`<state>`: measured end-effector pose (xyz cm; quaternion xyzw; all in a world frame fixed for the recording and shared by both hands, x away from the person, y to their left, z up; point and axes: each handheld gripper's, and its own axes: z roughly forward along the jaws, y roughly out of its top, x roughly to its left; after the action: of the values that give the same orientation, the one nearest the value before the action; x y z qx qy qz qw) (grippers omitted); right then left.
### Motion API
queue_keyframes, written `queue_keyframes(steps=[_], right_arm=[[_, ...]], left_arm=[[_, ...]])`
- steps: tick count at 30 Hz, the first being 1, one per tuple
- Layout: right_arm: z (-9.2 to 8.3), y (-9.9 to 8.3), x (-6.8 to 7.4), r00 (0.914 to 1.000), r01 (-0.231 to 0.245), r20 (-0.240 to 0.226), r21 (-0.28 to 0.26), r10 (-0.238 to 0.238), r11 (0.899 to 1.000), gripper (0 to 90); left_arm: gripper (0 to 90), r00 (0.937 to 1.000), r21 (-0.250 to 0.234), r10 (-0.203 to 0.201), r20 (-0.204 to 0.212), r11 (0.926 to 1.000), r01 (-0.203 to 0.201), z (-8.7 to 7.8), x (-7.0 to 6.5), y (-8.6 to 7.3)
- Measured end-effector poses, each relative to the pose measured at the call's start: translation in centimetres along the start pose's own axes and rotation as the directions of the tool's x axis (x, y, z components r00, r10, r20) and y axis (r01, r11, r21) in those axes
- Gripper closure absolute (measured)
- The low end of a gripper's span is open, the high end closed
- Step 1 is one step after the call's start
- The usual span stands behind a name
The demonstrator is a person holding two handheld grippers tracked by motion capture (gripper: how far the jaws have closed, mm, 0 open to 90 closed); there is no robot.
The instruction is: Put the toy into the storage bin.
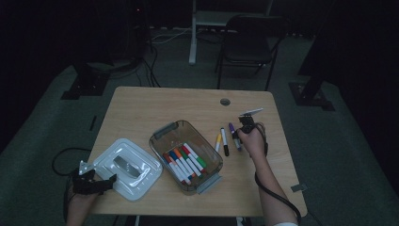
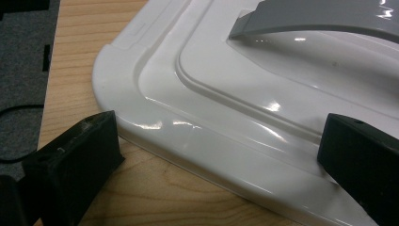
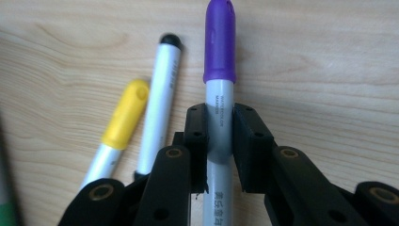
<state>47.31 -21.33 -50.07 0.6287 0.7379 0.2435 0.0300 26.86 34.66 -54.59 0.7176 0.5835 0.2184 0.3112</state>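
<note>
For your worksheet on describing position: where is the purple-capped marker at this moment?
The purple-capped marker is clamped between the right gripper's jaws, on the table right of the black-capped marker and the yellow-capped marker.

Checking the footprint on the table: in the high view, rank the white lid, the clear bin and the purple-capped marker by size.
1. White lid and clear bin: too alike to rank.
2. Purple-capped marker: far smallest.

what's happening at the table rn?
A person is putting markers into a clear bin. The right gripper is shut on the purple-capped marker, which lies beside a black-capped marker and a yellow-capped marker on the table. The left gripper sits open at the corner of the white lid, left of the bin.
</note>
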Motion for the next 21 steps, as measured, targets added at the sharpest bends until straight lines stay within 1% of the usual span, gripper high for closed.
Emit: queue_keyframes(steps=[1,5,7,9,12,14,15,18,19,20,21], right_arm=[[-0.4,-0.1,0.0,0.9999,0.002,-0.01,-0.015,-0.002,1.0,76.6],[-1.9,-0.2,0.5,0.9985,0.001,-0.054,-0.038,-0.003,0.999,76.6],[-2.6,-0.2,0.7,0.9979,0.001,-0.065,-0.054,-0.004,0.999,76.6],[-3.3,-0.2,1.0,0.9965,0.013,-0.082,-0.062,-0.018,0.998,76.6],[-4.4,-0.3,1.6,0.9953,0.03,-0.09,-0.079,-0.037,0.996,76.6],[-5.1,-0.4,2.1,0.9931,0.035,-0.109,-0.092,-0.045,0.995,76.6],[-5.7,-0.4,2.4,0.9915,0.042,-0.118,-0.108,-0.054,0.993,76.6],[-6.9,-0.4,3.4,0.987,0.063,-0.138,-0.134,-0.082,0.989,76.6],[-7.3,-0.4,3.7,0.9847,0.073,-0.147,-0.142,-0.094,0.987,76.6],[-7.7,-0.5,4.1,0.9812,0.074,-0.165,-0.154,-0.1,0.985,76.6],[-8.1,-0.5,4.5,0.9789,0.08,-0.173,-0.165,-0.108,0.983,76.6]], left_arm=[[0.5,1.0,0.0,0.0,0.0,1.0,0.0,0.0,0.0,0.0],[0.5,1.0,0.0,0.0,0.0,1.0,0.0,0.0,0.0,0.0],[0.5,1.0,0.0,0.0,0.0,1.0,0.0,0.0,0.0,0.0],[0.5,1.0,0.0,0.0,0.0,1.0,0.0,0.0,0.0,0.0],[0.5,1.0,0.0,0.0,0.0,1.0,0.0,0.0,0.0,0.0],[0.5,1.0,0.0,0.0,0.0,1.0,0.0,0.0,0.0,0.0],[0.5,1.0,0.0,0.0,0.0,1.0,0.0,0.0,0.0,0.0],[0.5,1.0,0.0,0.0,0.0,1.0,0.0,0.0,0.0,0.0],[0.5,1.0,0.0,0.0,0.0,1.0,0.0,0.0,0.0,0.0],[0.5,1.0,0.0,0.0,0.0,1.0,0.0,0.0,0.0,0.0],[0.5,1.0,0.0,0.0,0.0,1.0,0.0,0.0,0.0,0.0]])
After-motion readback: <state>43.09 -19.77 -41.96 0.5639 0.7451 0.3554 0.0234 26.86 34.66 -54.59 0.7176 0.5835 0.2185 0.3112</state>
